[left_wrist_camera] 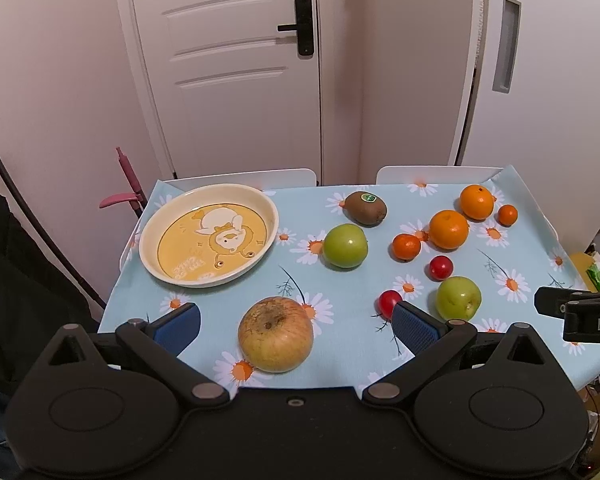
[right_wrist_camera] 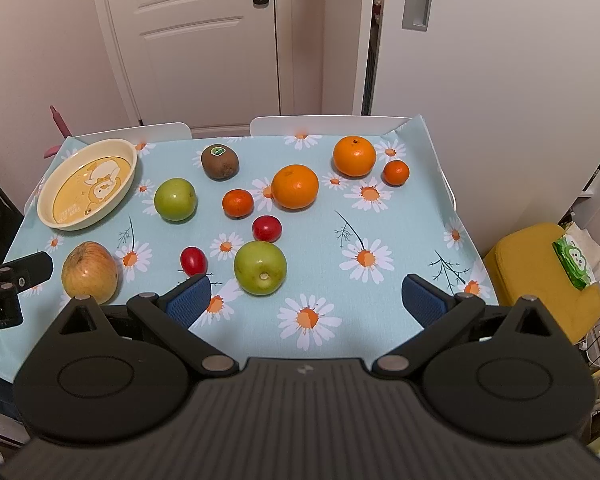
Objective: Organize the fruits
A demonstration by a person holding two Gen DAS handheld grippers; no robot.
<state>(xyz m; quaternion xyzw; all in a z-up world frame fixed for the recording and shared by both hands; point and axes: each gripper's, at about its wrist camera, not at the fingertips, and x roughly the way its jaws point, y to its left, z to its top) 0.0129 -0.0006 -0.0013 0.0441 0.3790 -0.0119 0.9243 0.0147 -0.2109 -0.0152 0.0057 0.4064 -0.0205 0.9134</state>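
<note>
No fruit has been gathered yet: the yellowish apple (left_wrist_camera: 275, 334) lies near the table's front edge, the other fruit is scattered toward the right, and the plate (left_wrist_camera: 152, 256) at the far-left corner is seen empty. The left gripper (left_wrist_camera: 296, 320) is held with jaws apart around the apple and the right gripper (right_wrist_camera: 306, 300) spread and unladen, so the first pick is judged to be in hand. Closing on the apple is called for next.

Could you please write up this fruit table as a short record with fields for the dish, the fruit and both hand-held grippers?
dish: cream dish with a cartoon print, nothing in it, far left on the daisy tablecloth
fruit on cloth: yellowish apple, two green apples, kiwi, two oranges, two small mandarins, two red cherry tomatoes
left hand-held gripper: open, holding nothing, the yellowish apple between its fingers
right hand-held gripper: open, holding nothing
</note>
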